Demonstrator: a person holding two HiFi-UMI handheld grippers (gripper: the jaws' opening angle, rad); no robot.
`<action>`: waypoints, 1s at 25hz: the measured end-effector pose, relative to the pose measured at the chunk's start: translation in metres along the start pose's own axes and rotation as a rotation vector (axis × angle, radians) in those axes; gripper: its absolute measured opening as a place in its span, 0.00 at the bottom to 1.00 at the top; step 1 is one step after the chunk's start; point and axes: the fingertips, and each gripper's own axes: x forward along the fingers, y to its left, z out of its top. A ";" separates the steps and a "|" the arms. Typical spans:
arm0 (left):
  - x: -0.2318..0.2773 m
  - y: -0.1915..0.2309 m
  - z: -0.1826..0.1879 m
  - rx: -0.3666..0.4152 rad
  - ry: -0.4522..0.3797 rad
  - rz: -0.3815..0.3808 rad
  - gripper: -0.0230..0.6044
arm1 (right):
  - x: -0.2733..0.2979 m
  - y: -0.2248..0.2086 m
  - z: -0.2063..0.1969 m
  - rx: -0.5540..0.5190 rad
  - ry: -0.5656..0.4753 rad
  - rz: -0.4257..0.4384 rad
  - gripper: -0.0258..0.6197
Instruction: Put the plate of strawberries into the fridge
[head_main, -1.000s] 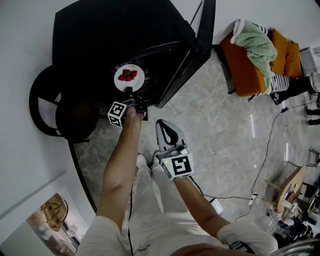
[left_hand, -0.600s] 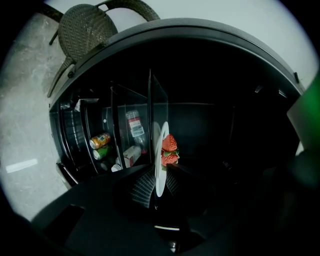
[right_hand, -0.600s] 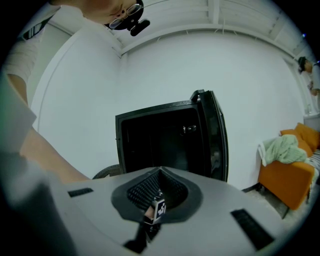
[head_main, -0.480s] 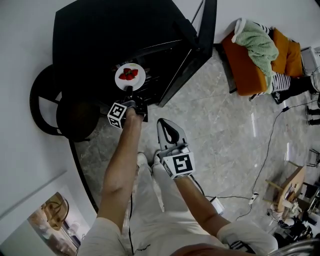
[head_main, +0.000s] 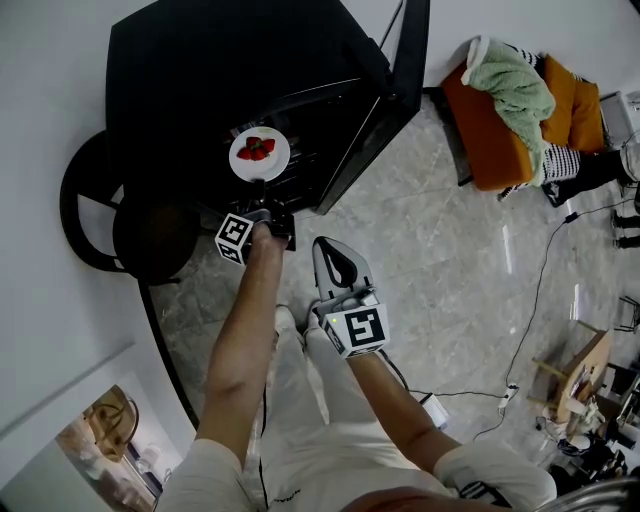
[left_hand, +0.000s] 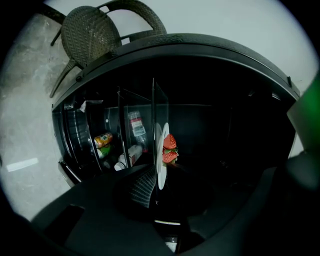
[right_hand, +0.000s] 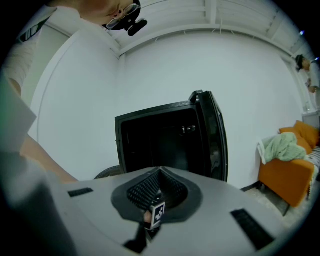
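If the white plate (head_main: 259, 155) tilts or knocks a glass shelf (left_hand: 160, 112), the strawberries (left_hand: 169, 148) could roll off, since the left gripper (head_main: 260, 188) has its jaws clamped on only 1 edge. The plate is at the open front of the fridge (head_main: 230, 70). The right gripper (head_main: 335, 265) is pressed closed and empty, well back from the fridge. Inside the fridge are a can (left_hand: 102, 140) and a bottle (left_hand: 134, 125).

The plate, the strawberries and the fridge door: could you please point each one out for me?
plate (head_main: 262, 173), head view, the bare white rim at its lower edge.
strawberries (left_hand: 170, 142), left gripper view, the upper red one.
fridge door (right_hand: 212, 140), right gripper view, the open door's inner side.
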 end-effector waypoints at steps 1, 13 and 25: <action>-0.001 -0.001 0.000 -0.006 -0.003 -0.005 0.13 | 0.000 0.000 -0.001 0.000 0.001 0.000 0.06; -0.020 -0.009 -0.006 -0.043 0.016 -0.037 0.11 | 0.005 0.004 0.002 -0.004 0.007 -0.008 0.06; -0.037 -0.016 -0.008 -0.016 0.045 -0.056 0.04 | 0.007 0.010 -0.003 0.005 0.011 -0.013 0.06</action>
